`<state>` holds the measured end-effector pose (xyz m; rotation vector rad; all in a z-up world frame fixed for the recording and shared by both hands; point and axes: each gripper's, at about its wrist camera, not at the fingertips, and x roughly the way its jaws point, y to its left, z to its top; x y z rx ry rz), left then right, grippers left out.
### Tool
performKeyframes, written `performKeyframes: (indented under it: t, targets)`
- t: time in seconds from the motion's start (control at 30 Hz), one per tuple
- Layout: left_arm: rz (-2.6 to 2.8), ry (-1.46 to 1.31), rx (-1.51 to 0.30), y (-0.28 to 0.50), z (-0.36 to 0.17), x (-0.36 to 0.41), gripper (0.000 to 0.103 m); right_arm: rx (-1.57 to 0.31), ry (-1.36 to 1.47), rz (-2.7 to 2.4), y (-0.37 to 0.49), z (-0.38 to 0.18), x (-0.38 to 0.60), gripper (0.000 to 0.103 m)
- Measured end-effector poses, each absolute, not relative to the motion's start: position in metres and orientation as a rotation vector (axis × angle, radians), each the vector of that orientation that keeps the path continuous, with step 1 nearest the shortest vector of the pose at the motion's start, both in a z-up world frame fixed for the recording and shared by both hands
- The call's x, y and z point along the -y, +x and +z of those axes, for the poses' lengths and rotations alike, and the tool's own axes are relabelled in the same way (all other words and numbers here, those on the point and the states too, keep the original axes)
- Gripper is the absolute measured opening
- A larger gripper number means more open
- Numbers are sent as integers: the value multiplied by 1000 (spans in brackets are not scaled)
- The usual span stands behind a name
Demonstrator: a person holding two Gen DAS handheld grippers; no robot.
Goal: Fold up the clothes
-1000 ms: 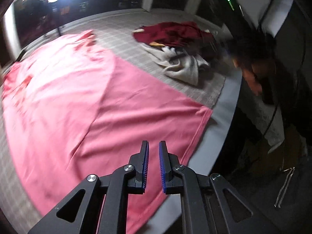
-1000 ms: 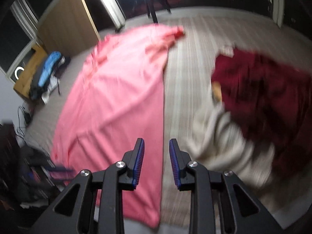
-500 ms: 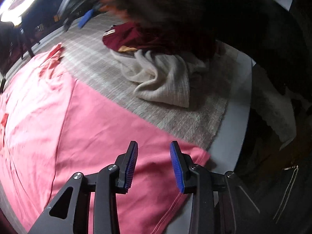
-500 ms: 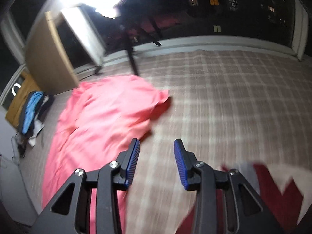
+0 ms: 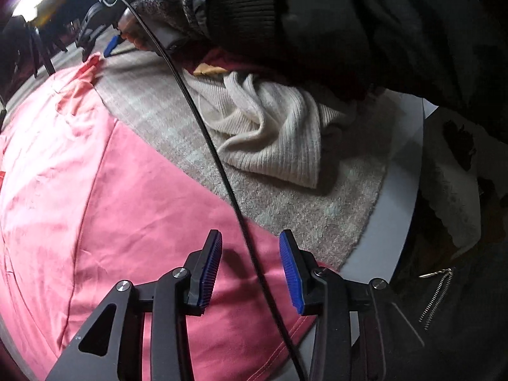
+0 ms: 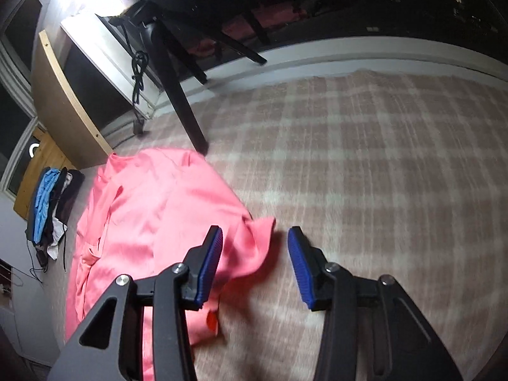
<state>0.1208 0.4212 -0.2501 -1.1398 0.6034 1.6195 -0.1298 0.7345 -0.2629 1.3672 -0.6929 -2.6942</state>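
A large pink garment (image 5: 111,209) lies spread flat on the checked table cover (image 5: 301,206). My left gripper (image 5: 250,268) is open and empty, low over the garment's near corner by the table edge. My right gripper (image 6: 254,265) is open and empty, just above the garment's far corner (image 6: 257,231); the garment (image 6: 152,222) fills the left of the right wrist view. The right gripper also shows far off in the left wrist view (image 5: 111,46), at the pink corner. A black cable (image 5: 222,174) crosses in front of the left gripper.
A cream knit sweater (image 5: 273,133) lies crumpled right of the pink garment, with a dark red garment (image 5: 228,60) behind it under the person's dark sleeve (image 5: 349,25). The white table edge (image 5: 393,197) runs at right. A black stand leg (image 6: 177,95) rests near the far corner.
Both grippers have opened wider. The left has dropped toward the near corner of the pink garment. The right has moved across the table to its far corner.
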Motion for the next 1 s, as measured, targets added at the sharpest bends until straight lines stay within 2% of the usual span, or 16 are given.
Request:
performKeyframes:
  t: [0.07,0.1,0.13,0.3,0.37,0.47,0.6,0.63,0.73,0.9,1.0]
  targets:
    - [1633,-1150,-580,118,-246,-415,36,636,1358,-2684,-131,-263,-730,28]
    - [1639,-1163,-545,116,-241,-407,36,622,1360,-2669,-132,-263,-729,13]
    - [1644,-1175,-517,112,-238,-400,36,609,1363,-2654,-132,-263,-727,12]
    - [1694,-1232,-453,91,-230,-373,36,622,1372,-2629,-129,-256,-724,13]
    - [1709,-1259,-421,81,-228,-367,36,665,1400,-2614,-123,-249,-727,21]
    - [1716,-1267,-390,75,-222,-356,36,676,1358,-2605,-100,-222,-731,22]
    - [1649,-1254,-393,90,-224,-361,35,560,1356,-2611,-51,-171,-739,22]
    - [1617,-1241,-392,99,-225,-366,35,522,1364,-2622,-41,-160,-741,25]
    - [1529,-1179,-454,131,-231,-385,36,462,1388,-2660,-20,-140,-752,36]
    - [1477,-1118,-558,162,-247,-407,36,405,1466,-2680,-14,-141,-757,36]
    - [1481,-1099,-581,166,-255,-413,34,447,1456,-2661,-22,-153,-756,36]
